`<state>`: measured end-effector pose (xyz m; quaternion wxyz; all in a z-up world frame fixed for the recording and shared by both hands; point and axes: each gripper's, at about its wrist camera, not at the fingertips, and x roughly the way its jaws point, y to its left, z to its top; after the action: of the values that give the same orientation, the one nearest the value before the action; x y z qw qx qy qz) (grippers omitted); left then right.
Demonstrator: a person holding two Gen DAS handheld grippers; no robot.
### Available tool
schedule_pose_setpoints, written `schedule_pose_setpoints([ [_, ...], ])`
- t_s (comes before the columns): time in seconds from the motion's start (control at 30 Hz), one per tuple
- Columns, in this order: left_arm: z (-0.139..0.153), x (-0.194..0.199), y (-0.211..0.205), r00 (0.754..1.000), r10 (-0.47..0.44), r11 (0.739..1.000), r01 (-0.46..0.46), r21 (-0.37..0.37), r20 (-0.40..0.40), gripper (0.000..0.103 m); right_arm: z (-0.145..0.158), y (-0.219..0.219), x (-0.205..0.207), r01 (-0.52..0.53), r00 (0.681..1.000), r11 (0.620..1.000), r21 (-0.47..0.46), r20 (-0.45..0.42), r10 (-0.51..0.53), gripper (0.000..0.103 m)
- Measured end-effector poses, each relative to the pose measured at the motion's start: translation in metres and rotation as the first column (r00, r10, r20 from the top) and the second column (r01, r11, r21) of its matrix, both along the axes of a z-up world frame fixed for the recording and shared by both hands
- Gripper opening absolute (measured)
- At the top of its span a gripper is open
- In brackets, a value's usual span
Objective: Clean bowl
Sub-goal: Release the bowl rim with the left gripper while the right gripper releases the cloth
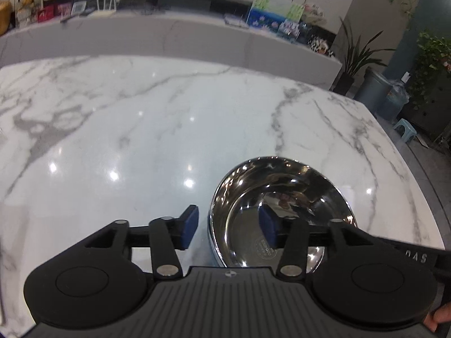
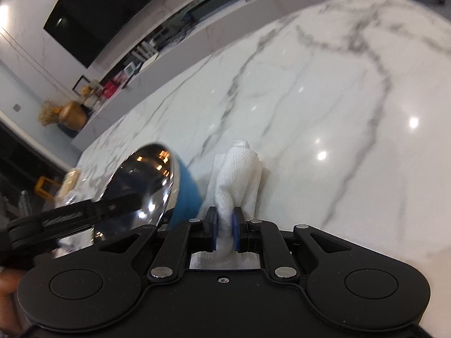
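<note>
The left gripper (image 1: 229, 226) sits at six o'clock with its jaws spread wide, straddling the near-left rim of the steel bowl (image 1: 282, 205). One blue-padded finger (image 1: 189, 226) is outside the wall, toward nine o'clock; the other is inside the shiny hollow. The bowl rests on the marble table (image 1: 141, 129). Toward two o'clock, beyond the table edge, stand a potted plant (image 1: 355, 59) and a grey bin (image 1: 373, 86).
</note>
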<state>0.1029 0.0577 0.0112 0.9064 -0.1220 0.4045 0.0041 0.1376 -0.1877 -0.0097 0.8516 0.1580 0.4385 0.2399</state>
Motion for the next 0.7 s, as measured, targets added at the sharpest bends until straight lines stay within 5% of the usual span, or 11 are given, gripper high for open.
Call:
schedule_pose_setpoints([
  [0.17,0.01,-0.012,0.002,0.998,-0.001,1.0,0.002,-0.012,0.07,0.066,0.005,0.005,-0.004,0.042,0.997,0.978,-0.203,0.073,-0.028,0.011],
  [0.47,0.018,-0.021,-0.004,0.991,-0.003,1.0,0.002,0.005,0.133,0.074,-0.001,0.015,-0.009,0.04,0.996,0.947,-0.319,0.092,-0.011,0.015],
  [0.53,0.02,-0.022,-0.005,0.99,-0.004,1.0,0.002,0.014,0.138,0.075,0.001,0.017,-0.012,0.047,0.994,0.942,-0.333,0.107,-0.012,0.029],
  [0.7,0.023,-0.026,-0.003,0.986,0.019,0.999,-0.023,0.024,0.164,0.075,0.013,0.017,-0.018,0.075,0.986,0.935,-0.346,0.168,-0.017,0.043],
])
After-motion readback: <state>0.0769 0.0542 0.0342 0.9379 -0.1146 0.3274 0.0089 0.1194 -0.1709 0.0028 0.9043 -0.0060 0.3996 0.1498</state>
